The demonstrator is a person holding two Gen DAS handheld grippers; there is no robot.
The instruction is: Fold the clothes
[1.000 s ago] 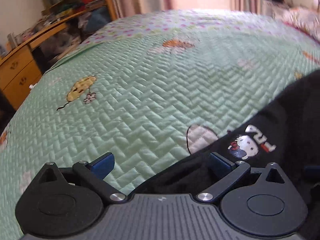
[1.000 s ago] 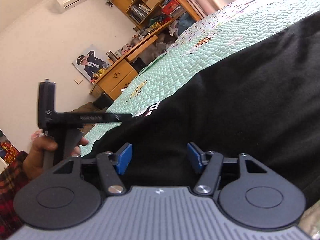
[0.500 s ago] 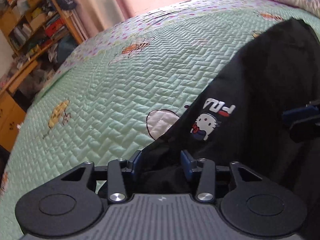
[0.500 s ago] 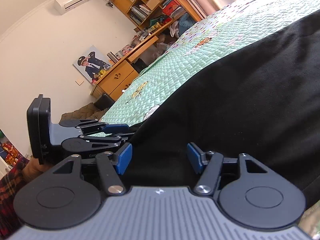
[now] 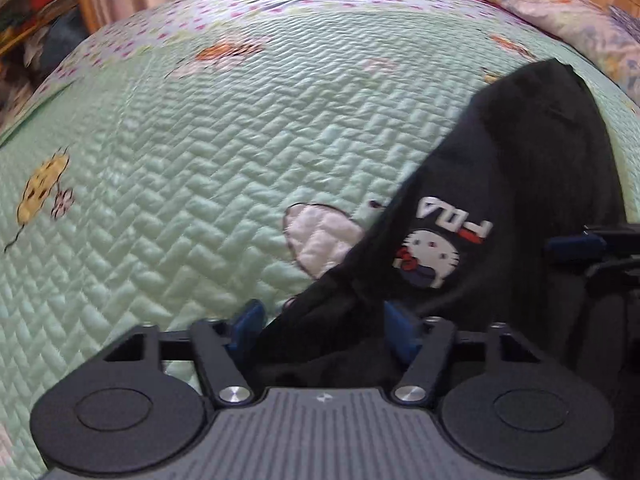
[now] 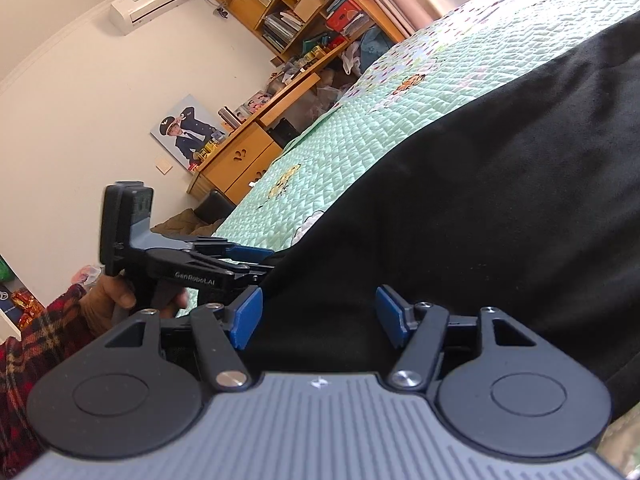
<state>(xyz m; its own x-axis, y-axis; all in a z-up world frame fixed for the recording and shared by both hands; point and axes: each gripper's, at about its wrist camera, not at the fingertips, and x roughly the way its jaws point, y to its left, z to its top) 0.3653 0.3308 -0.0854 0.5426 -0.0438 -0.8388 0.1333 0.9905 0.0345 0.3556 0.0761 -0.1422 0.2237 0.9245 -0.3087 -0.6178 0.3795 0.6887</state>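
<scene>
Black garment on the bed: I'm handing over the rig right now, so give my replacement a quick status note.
Left gripper: jaws have just been closing, a bunched corner of the black garment sits between the blue pads.
Right gripper: jaws part open, the garment's near edge is between them; pad contact unclear.
Garment lies spread on the green quilt, cat logo facing up near the left gripper.
Done: corners reached.
Left: confirm both grips, lift, fold over, smooth.
</scene>
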